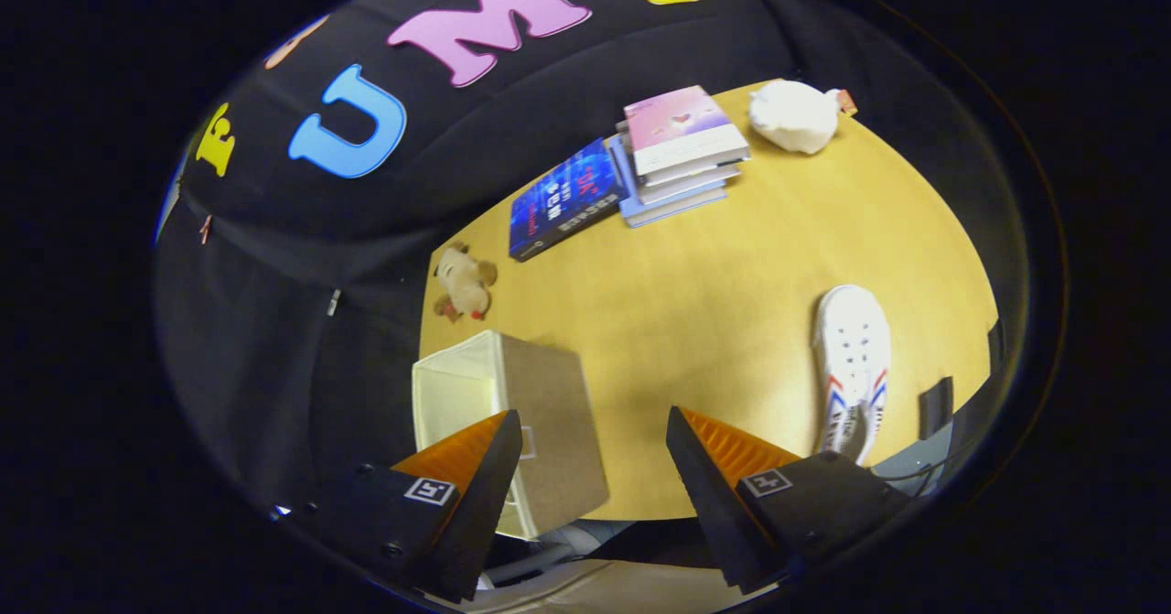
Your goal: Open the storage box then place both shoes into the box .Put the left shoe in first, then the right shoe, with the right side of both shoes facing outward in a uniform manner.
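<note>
A beige fabric storage box point(540, 422) stands on the yellow wooden table point(723, 294), partly behind my left finger; its cream inside point(453, 394) shows beside its brown wall. One white sneaker point(853, 367) with red and blue stripes lies on the table ahead of my right finger, toe pointing away. My gripper point(595, 436) hangs above the table's near edge, open, with nothing between its fingers.
A stack of books point(682, 152) and a blue book point(567, 198) lie at the far side of the table. A white plush toy point(794, 115) sits beyond them and a small tan plush point(465, 283) near the box. Bare tabletop lies between box and sneaker.
</note>
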`<state>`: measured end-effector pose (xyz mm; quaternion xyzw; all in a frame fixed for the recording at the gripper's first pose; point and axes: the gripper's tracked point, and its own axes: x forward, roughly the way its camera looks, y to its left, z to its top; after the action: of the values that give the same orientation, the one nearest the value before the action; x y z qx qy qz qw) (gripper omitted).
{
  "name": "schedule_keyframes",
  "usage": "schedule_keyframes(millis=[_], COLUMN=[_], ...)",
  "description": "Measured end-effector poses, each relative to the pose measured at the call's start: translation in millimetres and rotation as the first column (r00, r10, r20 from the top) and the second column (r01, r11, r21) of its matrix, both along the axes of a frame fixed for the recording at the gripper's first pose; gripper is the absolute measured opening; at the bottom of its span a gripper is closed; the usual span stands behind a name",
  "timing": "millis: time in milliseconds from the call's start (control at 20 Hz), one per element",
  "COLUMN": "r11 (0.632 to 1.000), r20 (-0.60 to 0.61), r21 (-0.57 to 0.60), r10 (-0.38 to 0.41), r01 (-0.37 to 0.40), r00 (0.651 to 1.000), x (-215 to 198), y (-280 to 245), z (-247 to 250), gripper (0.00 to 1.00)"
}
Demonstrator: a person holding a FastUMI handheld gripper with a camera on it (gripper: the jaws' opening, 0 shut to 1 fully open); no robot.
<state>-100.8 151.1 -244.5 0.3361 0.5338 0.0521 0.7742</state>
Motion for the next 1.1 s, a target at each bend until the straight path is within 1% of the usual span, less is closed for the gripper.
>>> schedule_keyframes(millis=[100,300,450,650,750,850,950,1000,1050,1100], r11=[0.999,0.989,0.980,0.983,0.992,0.995,0.996,0.997,0.996,0.991], r20=[-0.047,-0.145,-0.210,-0.268,-0.305,-0.323,-0.322,-0.327,-0.324,-0.336], r21=[-0.045,-0.149,-0.194,-0.182,-0.121,-0.102,-0.086,-0.081,-0.090,-0.112], r10=[-0.017,-0.038,-0.074,-0.083,-0.058,-0.038,-0.024,-0.016,-0.007,0.030], r01=[0.015,0.017,0.032,0.034,0.022,0.005,-0.004,-0.011,-0.024,-0.072], r00=[0.999,0.989,0.975,0.960,0.951,0.946,0.946,0.945,0.946,0.941], x=[-14,-45,-64,-74,-77,-77,-76,-77,-78,-85], y=[-41,-114,-153,-173,-165,-160,-155,-154,-155,-164], z=[-23,-83,-128,-171,-184,-197,-204,-205,-206,-208], gripper=[0.97,0.97,0.97,0.97,0.97,0.95,0.83,0.76,0.64,0.52])
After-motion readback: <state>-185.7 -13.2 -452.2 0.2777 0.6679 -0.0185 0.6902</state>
